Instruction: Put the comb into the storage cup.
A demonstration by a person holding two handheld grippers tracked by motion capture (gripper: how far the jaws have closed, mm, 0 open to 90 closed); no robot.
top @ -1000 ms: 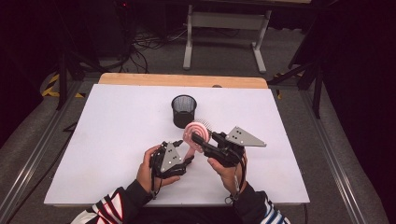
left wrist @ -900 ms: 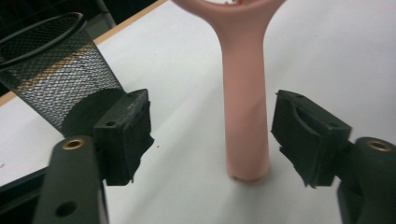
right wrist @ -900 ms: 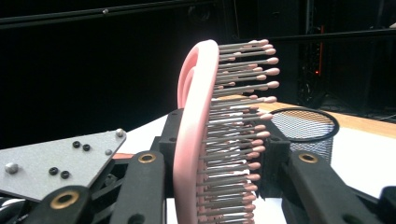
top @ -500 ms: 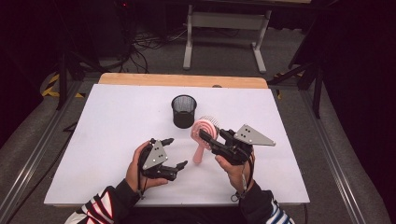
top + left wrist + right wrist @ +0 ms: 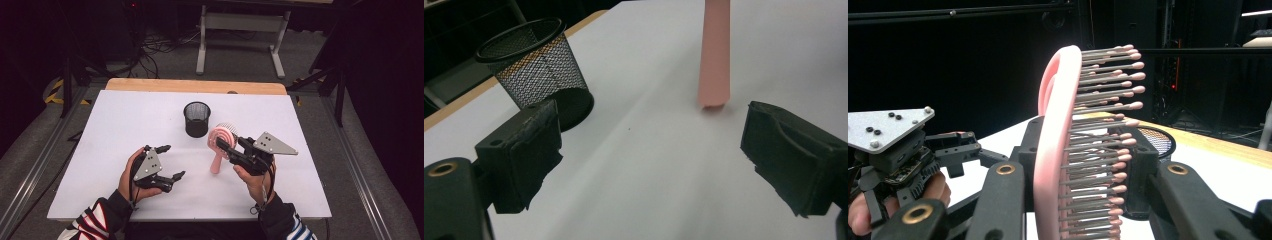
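The right tool (image 5: 226,146) is clamped on the head of a pink hairbrush (image 5: 220,145), its two black jaws pressing on either side of the head. In the right gripper view the brush head (image 5: 1068,150) stands on edge between the jaws, the pink back to the left and rows of grey bristles with pink tips pointing right. From the high view the brush is held roughly upright, its handle hanging down to the white counter (image 5: 125,125); the handle's end seems to touch the surface, though the angle makes that hard to judge. The grey three-cornered plate on top of this tool points away to the right.

The left tool (image 5: 167,162) has just been opening and now stands wide apart with nothing between its jaws. It lies to the left of the brush, apart from it, held low over the counter. In the left gripper view its two black pads (image 5: 524,150) frame bare white surface, and the pink handle (image 5: 715,55) comes down ahead of them, nearer the right-hand jaw, with its blunt end at the counter.

A black wire-mesh cup (image 5: 196,119) stands upright on the counter just beyond the brush, slightly to its left, and farther from the person. In the left gripper view the cup (image 5: 536,67) sits ahead of the left-hand jaw. A wooden strip (image 5: 195,86) runs along the counter's far edge.
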